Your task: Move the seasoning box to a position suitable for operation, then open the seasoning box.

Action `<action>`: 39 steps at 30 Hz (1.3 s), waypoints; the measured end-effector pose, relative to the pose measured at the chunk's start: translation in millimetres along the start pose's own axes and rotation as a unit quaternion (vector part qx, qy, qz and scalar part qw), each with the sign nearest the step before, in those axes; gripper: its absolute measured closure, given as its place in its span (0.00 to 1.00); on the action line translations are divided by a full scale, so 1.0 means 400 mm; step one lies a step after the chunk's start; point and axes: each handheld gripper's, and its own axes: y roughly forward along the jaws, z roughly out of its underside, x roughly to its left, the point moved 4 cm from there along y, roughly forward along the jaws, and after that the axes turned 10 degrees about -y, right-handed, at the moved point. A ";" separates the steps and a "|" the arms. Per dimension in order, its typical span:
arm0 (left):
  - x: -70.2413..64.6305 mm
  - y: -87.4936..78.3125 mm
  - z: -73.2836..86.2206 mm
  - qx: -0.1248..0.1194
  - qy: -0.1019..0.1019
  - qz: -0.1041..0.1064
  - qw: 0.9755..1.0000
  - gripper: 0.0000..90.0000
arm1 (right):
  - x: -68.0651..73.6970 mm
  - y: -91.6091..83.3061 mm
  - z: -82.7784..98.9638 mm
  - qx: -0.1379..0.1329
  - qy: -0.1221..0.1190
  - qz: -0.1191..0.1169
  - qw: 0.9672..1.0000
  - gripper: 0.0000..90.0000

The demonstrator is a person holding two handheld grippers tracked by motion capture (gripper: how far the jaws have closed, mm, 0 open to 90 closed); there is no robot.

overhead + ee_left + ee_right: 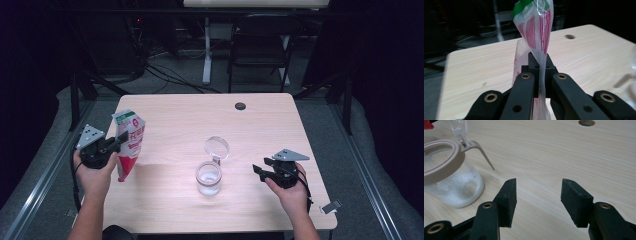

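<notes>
**Pouch clamped at the left, jar standing open in the middle**

Nearest the person, the right gripper (261, 170) hovers low over the pale wooden table (260, 125) with its jaws spread and nothing between them. Just to its left stands the clear glass jar with a beige rim (208, 178), whitish grains in its bottom and its round hinged lid (216, 148) tipped up and back. At the table's left edge, the left gripper (119, 138) is clamped on the red-and-white plastic pouch with a green top (129, 145), pinching it edgewise; the pouch hangs upright, lifted over the tabletop. Farther off, a small dark round hole (240, 106) marks the table's far side.
</notes>
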 end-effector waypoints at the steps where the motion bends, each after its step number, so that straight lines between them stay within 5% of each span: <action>1: -0.014 0.009 -0.002 0.003 0.003 0.011 1.000 1.00 | -0.002 -0.006 0.004 -0.001 0.004 0.003 1.000 0.51; 6: -0.086 0.051 -0.002 0.022 0.029 0.059 0.998 1.00 | -0.015 -0.033 0.024 0.000 0.015 0.014 1.000 0.51; 13: -0.170 0.075 0.014 0.051 0.076 0.103 0.990 1.00 | -0.024 -0.057 0.032 -0.003 0.024 0.021 0.999 0.53; 20: -0.208 0.070 0.036 0.069 0.070 0.161 0.982 1.00 | -0.009 -0.061 0.007 -0.026 0.011 0.001 1.000 0.54; 25: -0.217 0.073 0.067 0.094 0.072 0.175 0.977 1.00 | 0.016 -0.074 -0.042 -0.062 -0.015 -0.016 0.998 0.54; 30: -0.225 0.050 0.082 0.102 0.090 0.173 0.975 1.00 | 0.046 -0.072 -0.081 -0.049 -0.036 -0.039 0.997 0.58; 39: -0.221 0.013 0.124 0.115 0.097 0.179 0.972 1.00 | 0.133 -0.078 -0.179 -0.084 -0.078 -0.124 0.986 0.73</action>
